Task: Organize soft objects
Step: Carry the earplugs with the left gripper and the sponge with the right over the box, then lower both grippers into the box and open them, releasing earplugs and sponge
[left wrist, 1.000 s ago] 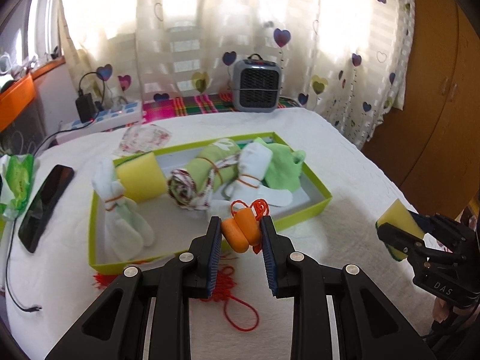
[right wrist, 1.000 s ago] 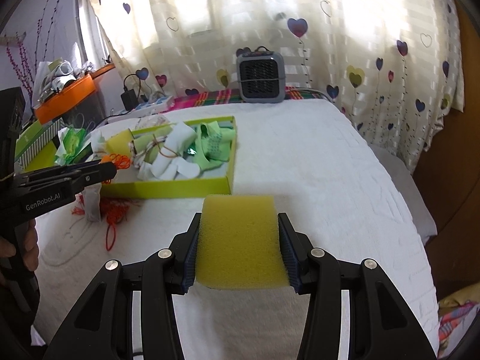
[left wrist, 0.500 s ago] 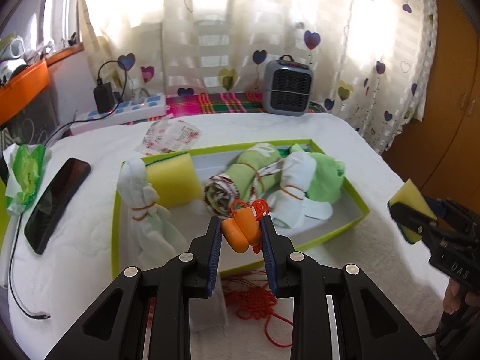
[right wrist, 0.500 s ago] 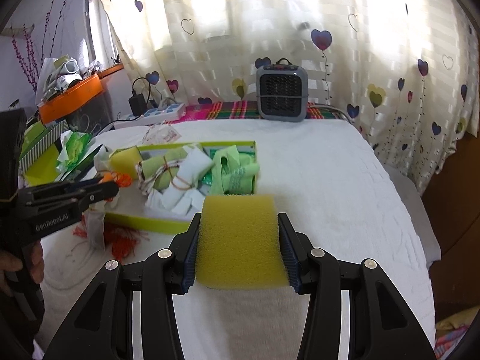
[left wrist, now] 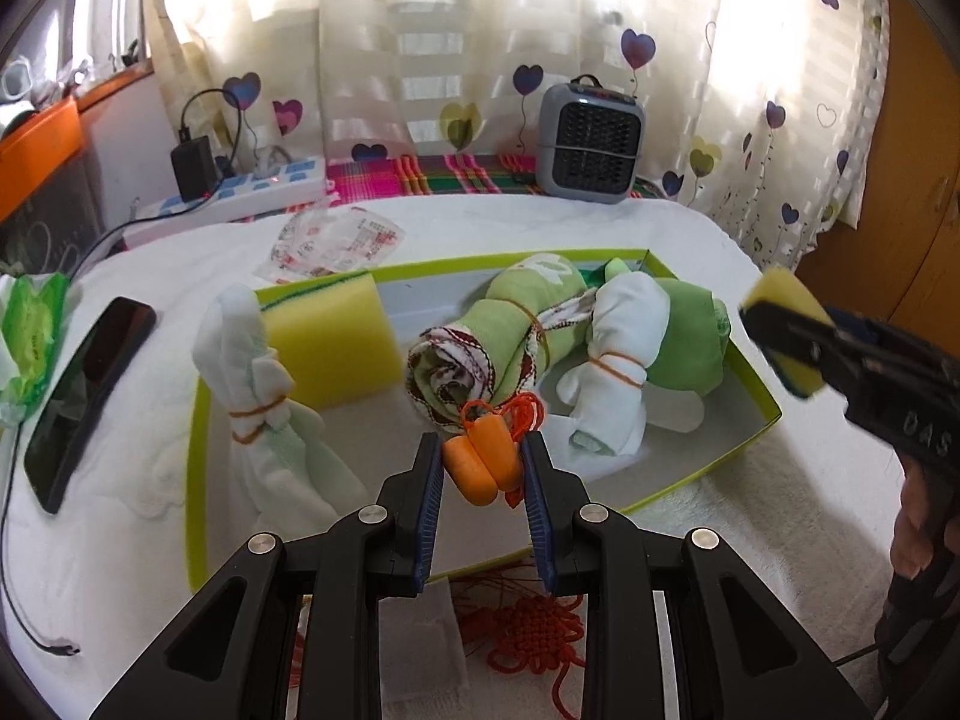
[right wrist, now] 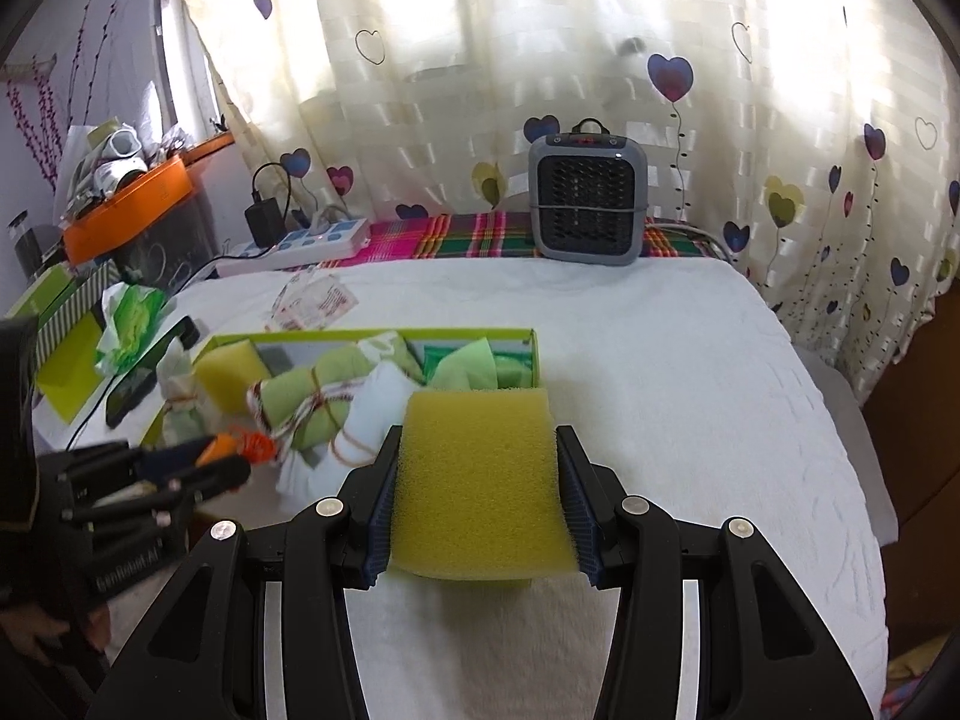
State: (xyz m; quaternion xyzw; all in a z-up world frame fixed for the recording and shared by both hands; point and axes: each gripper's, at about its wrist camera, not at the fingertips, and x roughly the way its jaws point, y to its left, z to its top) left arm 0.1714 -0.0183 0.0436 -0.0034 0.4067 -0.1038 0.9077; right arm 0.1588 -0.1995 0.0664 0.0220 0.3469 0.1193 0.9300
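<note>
My left gripper (left wrist: 483, 468) is shut on a pair of orange earplugs (left wrist: 480, 462) with an orange cord, held over the near part of the lime-green box (left wrist: 684, 483). The box holds a yellow sponge (left wrist: 327, 345), a rolled green cloth (left wrist: 498, 330), white tied bundles (left wrist: 618, 372) and a green cloth (left wrist: 690, 342). My right gripper (right wrist: 477, 492) is shut on a second yellow sponge (right wrist: 480, 480), just right of the box (right wrist: 372, 336). The left wrist view shows that gripper (left wrist: 780, 336) beside the box's right end. In the right wrist view the left gripper (right wrist: 228, 456) hovers over the box.
A red knotted cord (left wrist: 528, 630) and a white sachet (left wrist: 420, 642) lie before the box. A black phone (left wrist: 90, 384), a green tissue pack (left wrist: 30, 336), a plastic wrapper (left wrist: 336, 243), a power strip (left wrist: 240, 195) and a grey heater (left wrist: 591, 141) sit around it. The bed edge (right wrist: 852, 480) drops off right.
My left gripper has carried the earplugs forward over the box's near wall and lower. The right gripper has brought its sponge leftward, up to the box's right end.
</note>
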